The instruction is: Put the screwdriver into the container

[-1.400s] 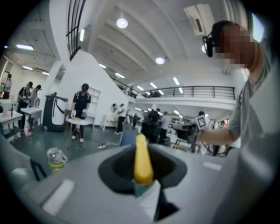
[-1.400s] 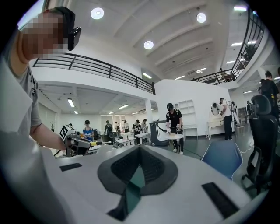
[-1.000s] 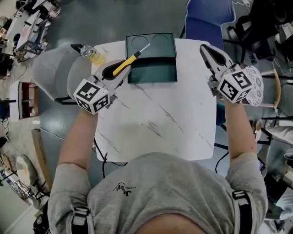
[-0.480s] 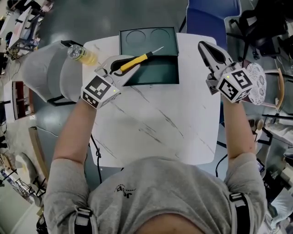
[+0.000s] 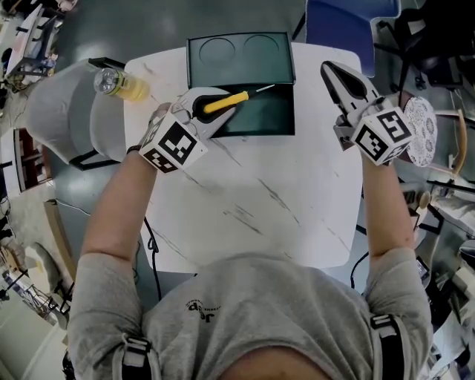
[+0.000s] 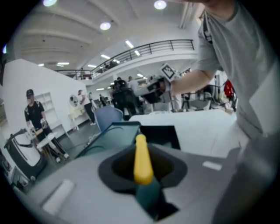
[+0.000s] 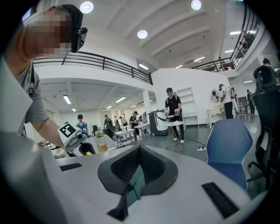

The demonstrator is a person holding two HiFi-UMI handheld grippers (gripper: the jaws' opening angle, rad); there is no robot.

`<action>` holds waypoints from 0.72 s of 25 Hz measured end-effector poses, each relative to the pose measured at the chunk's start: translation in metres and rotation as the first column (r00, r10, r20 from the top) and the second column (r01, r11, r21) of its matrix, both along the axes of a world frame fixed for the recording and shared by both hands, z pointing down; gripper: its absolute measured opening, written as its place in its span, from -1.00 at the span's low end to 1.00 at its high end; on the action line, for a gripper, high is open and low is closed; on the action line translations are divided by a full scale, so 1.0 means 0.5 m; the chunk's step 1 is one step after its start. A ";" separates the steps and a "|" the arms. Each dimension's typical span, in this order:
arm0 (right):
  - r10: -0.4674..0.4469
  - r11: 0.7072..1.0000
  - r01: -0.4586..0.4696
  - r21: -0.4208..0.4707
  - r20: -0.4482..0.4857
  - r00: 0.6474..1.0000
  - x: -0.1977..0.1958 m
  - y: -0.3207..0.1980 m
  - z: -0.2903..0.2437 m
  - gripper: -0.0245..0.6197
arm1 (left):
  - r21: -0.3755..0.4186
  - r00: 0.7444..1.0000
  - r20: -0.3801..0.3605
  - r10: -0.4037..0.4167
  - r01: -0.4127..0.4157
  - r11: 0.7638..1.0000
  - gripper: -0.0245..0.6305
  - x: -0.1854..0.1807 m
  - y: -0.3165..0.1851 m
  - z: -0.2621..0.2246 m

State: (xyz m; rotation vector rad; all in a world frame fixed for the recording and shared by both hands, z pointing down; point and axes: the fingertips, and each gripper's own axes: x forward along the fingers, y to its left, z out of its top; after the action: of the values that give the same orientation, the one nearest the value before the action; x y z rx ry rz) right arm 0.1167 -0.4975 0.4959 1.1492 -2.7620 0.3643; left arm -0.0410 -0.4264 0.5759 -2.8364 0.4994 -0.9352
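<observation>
A screwdriver point(image 5: 227, 102) with a yellow handle and a thin metal shaft is held in my left gripper point(image 5: 215, 111), which is shut on the handle. Its shaft points right, over the open half of the dark green container point(image 5: 280, 125) at the table's far edge. In the left gripper view the yellow handle point(image 6: 142, 159) sticks out between the jaws toward the container point(image 6: 118, 138). My right gripper point(image 5: 335, 74) hovers shut and empty over the table's far right corner, apart from the container. The right gripper view shows its jaws point(image 7: 138, 175) together with nothing between them.
A bottle of yellow liquid point(image 5: 122, 85) lies at the white marble table's point(image 5: 260, 200) far left corner. A grey seat point(image 5: 67, 111) stands left of the table, a blue chair point(image 5: 341, 22) behind it. A patterned white disc point(image 5: 423, 126) is off the right edge.
My left gripper has carried the screwdriver right and forward, from the container's left rim to over its open half. The right gripper has barely moved.
</observation>
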 end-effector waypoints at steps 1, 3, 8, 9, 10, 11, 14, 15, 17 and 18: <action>-0.001 1.000 0.001 -0.003 0.000 1.000 -0.001 -0.002 0.006 -0.90 | 0.001 1.000 0.011 0.004 -0.004 1.000 -0.68 0.002 -0.003 0.008; -0.003 1.000 0.003 -0.007 0.000 1.000 -0.003 -0.005 0.014 -0.90 | -0.001 0.999 0.032 0.013 -0.013 1.000 -0.68 0.007 -0.006 0.020; -0.003 1.000 0.003 -0.012 0.001 1.000 -0.005 -0.011 0.027 -0.90 | -0.001 0.996 0.087 0.032 -0.033 0.999 -0.68 0.012 -0.009 0.048; -0.003 1.000 0.003 -0.013 0.002 1.000 -0.005 -0.012 0.029 -0.90 | -0.004 0.995 0.097 0.033 -0.033 0.999 -0.68 0.012 -0.009 0.054; -0.002 1.000 0.002 -0.014 0.003 1.000 -0.005 -0.013 0.031 -0.90 | -0.007 0.994 0.106 0.032 -0.032 0.999 -0.68 0.011 -0.010 0.059; -0.002 1.000 0.002 -0.014 0.003 1.000 -0.005 -0.013 0.032 -0.90 | -0.009 0.993 0.115 0.033 -0.032 0.999 -0.68 0.012 -0.010 0.064; -0.003 1.000 0.003 -0.014 0.003 1.000 -0.003 -0.010 0.034 -0.90 | -0.003 0.988 0.148 0.038 -0.038 0.999 -0.68 0.014 -0.007 0.075; -0.003 1.000 0.003 -0.015 0.003 1.000 -0.003 -0.010 0.035 -0.90 | -0.004 0.987 0.155 0.039 -0.039 0.999 -0.68 0.014 -0.007 0.077; -0.002 1.000 0.002 -0.016 0.004 1.000 -0.001 -0.009 0.036 -0.90 | -0.010 0.986 0.162 0.035 -0.034 0.999 -0.68 0.015 -0.008 0.079; -0.001 1.000 0.001 -0.016 0.005 1.000 -0.001 -0.008 0.036 -0.90 | -0.013 0.986 0.165 0.033 -0.032 0.999 -0.68 0.015 -0.009 0.080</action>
State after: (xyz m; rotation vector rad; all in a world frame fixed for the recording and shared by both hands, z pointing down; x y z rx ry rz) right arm 0.1164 -0.5016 0.5140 1.1453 -2.7583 0.3888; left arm -0.0333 -0.4311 0.6160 -2.7354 0.4286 -1.1571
